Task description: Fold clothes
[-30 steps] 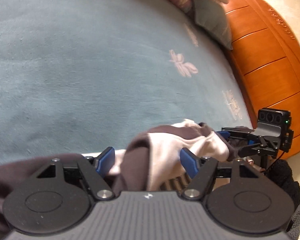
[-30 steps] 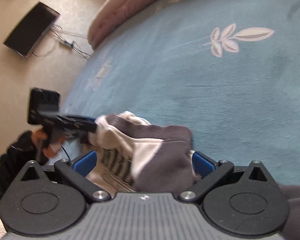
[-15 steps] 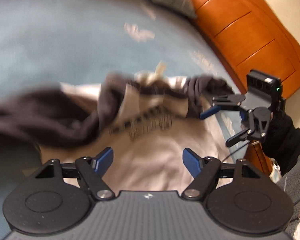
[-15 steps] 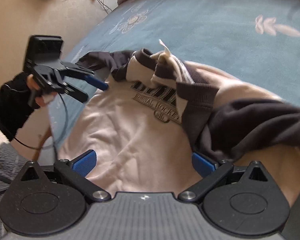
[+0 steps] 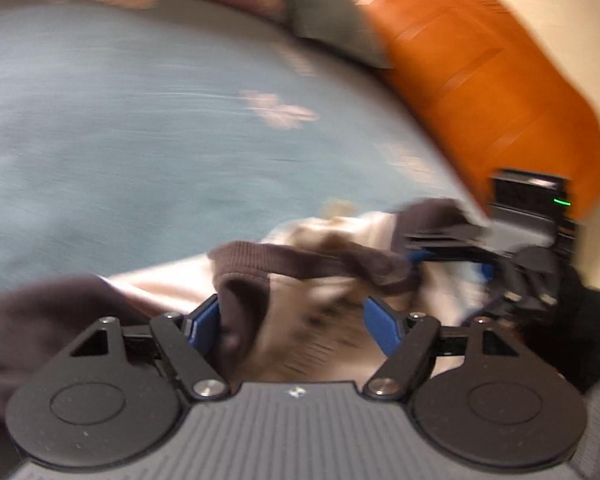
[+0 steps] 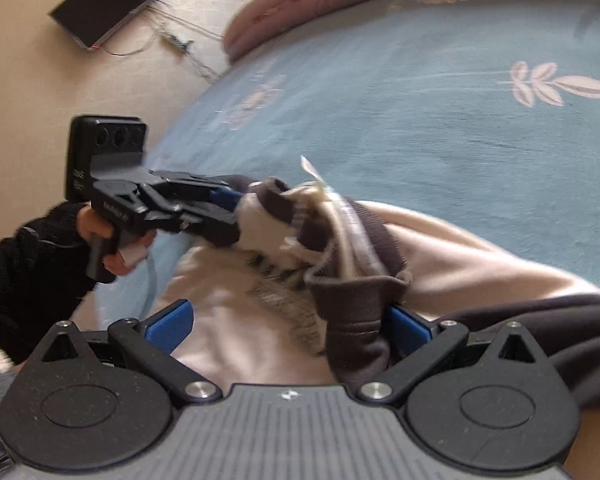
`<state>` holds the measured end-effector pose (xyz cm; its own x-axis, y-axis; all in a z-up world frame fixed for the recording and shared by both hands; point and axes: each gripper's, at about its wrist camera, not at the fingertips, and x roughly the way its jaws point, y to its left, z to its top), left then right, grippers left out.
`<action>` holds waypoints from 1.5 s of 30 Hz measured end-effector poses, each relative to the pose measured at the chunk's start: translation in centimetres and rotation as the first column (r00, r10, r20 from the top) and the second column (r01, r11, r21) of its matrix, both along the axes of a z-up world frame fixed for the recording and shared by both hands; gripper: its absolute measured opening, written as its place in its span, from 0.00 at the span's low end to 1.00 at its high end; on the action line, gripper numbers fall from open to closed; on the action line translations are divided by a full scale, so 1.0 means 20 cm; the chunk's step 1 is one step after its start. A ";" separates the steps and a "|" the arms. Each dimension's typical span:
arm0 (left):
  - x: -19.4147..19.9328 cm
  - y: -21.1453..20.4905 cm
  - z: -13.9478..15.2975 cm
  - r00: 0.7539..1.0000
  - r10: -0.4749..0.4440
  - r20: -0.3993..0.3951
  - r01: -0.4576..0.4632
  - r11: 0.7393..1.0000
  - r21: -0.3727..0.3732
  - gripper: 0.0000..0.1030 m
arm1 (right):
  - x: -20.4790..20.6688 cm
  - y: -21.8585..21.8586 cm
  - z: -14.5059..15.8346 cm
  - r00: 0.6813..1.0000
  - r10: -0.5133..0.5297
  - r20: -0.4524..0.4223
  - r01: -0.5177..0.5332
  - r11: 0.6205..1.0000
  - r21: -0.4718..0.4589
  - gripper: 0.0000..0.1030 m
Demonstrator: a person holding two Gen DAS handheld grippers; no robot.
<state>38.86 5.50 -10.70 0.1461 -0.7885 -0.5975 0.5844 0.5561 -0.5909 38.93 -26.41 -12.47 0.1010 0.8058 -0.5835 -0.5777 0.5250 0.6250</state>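
Note:
A cream sweatshirt (image 5: 319,344) with dark brown sleeves, ribbed collar and black lettering lies bunched on the blue bedcover (image 5: 140,140). My left gripper (image 5: 292,328) is open and wide. Cloth lies between its fingers, and a brown ribbed fold leans on the left finger (image 5: 204,326). My right gripper (image 6: 288,325) is open just as wide over the sweatshirt (image 6: 240,320), with a brown cuff (image 6: 355,320) against its right finger (image 6: 409,326). Each gripper appears in the other's view, at the collar: the left gripper (image 6: 232,216) and the right gripper (image 5: 439,264). The left wrist view is blurred.
An orange wooden headboard (image 5: 479,92) and pillows (image 5: 331,28) border the bed. A pink quilt (image 6: 300,4) lies at the far edge, with a black screen (image 6: 108,4) and cables beyond. A person's hand in a black sleeve (image 6: 32,260) holds the left gripper.
Half a second ago both grippers stood back from the spread sweatshirt. Now both have come forward, cloth sits between their fingers again, and the collar is bunched up between them.

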 end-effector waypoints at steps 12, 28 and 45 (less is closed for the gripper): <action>-0.25 0.10 0.05 0.982 -0.031 0.184 -0.001 0.986 0.169 0.74 | -0.18 -0.03 0.09 0.991 0.043 0.124 -0.019 0.982 -0.186 1.00; -0.21 -0.12 -0.12 0.949 -0.187 0.253 0.116 0.956 0.270 0.69 | -0.10 0.06 -0.06 0.975 0.111 0.192 -0.061 0.967 -0.249 0.81; -0.13 -0.06 -0.15 0.958 -0.142 0.248 0.066 0.955 0.291 0.34 | -0.04 -0.09 -0.12 0.980 0.043 0.196 -0.009 0.985 -0.172 0.45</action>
